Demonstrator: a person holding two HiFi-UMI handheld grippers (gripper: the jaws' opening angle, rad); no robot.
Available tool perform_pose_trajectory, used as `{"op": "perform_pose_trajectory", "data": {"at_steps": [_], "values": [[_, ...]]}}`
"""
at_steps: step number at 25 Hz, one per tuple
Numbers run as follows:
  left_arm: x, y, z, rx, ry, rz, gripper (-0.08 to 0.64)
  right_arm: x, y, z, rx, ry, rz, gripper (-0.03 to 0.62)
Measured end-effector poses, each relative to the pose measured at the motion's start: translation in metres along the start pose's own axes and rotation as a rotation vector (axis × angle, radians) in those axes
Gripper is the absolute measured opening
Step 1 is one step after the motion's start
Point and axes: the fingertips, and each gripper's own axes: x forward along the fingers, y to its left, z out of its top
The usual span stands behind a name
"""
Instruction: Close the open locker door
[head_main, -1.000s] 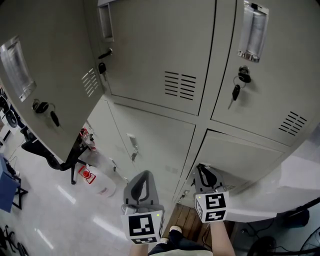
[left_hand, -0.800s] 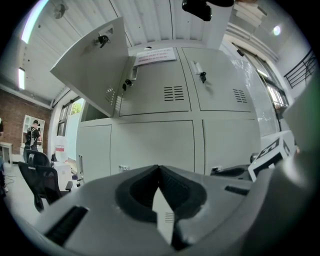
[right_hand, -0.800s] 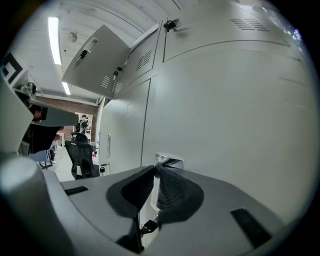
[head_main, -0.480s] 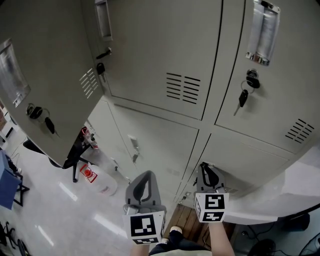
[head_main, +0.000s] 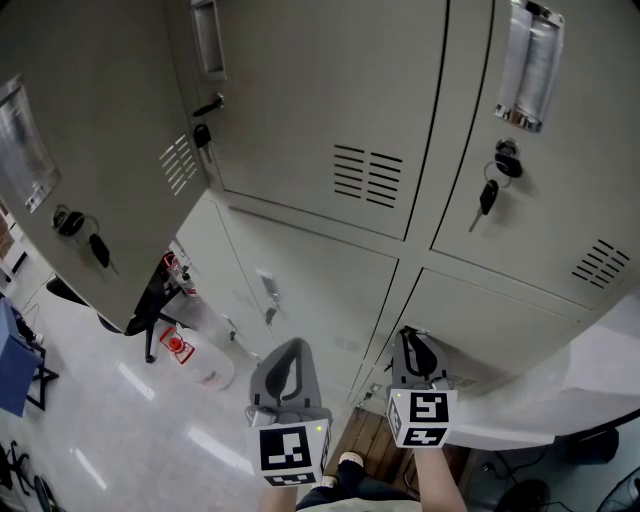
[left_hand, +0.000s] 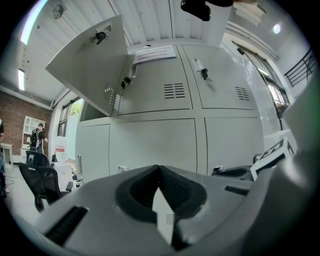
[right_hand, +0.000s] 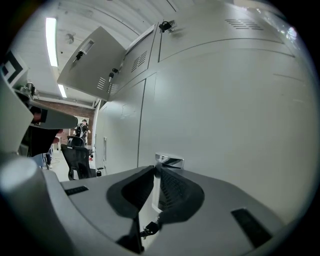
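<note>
While both grippers are hovering low, the open locker door (head_main: 90, 150) is standing ajar at upper left.
Jaws together, the left gripper (head_main: 289, 348) is holding nothing; the right gripper (head_main: 406, 335) is likewise pressing its jaws together, empty.

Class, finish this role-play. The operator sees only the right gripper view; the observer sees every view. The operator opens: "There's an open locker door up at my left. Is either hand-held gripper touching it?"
Observer: No. In the head view the left hand-held gripper and right hand-held gripper both sit low in front of the lower lockers, well below the open locker door.
Operator: Is the left one holding anything?
Observer: No. Its own view shows its jaws together with nothing between them.
Operator: Anything under the door?
Observer: A white canister with a red label is on the floor, below the door in the head view.
</note>
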Motion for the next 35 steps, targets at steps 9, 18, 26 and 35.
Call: {"op": "perform_pose_trajectory", "data": {"at_steps": [9, 18, 26, 35], "values": [[-0.002, -0.002, -0.002, -0.003, 0.001, -0.005, 0.002, -0.011, -0.009, -0.021, 0.12, 0.037, 0.02, 0.051], [-0.013, 0.011, 0.001, 0.003, -0.014, 0.038, 0.002, -0.024, 0.039, 0.046, 0.023, -0.104, 0.171, 0.051], [-0.06, 0.071, 0.022, 0.01, -0.056, 0.259, 0.002, -0.035, 0.135, 0.141, -0.025, -0.317, 0.463, 0.063], [-0.148, 0.153, 0.045, 0.033, -0.093, 0.589, 0.002, -0.05, 0.241, 0.19, -0.056, -0.437, 0.736, 0.144]]}}
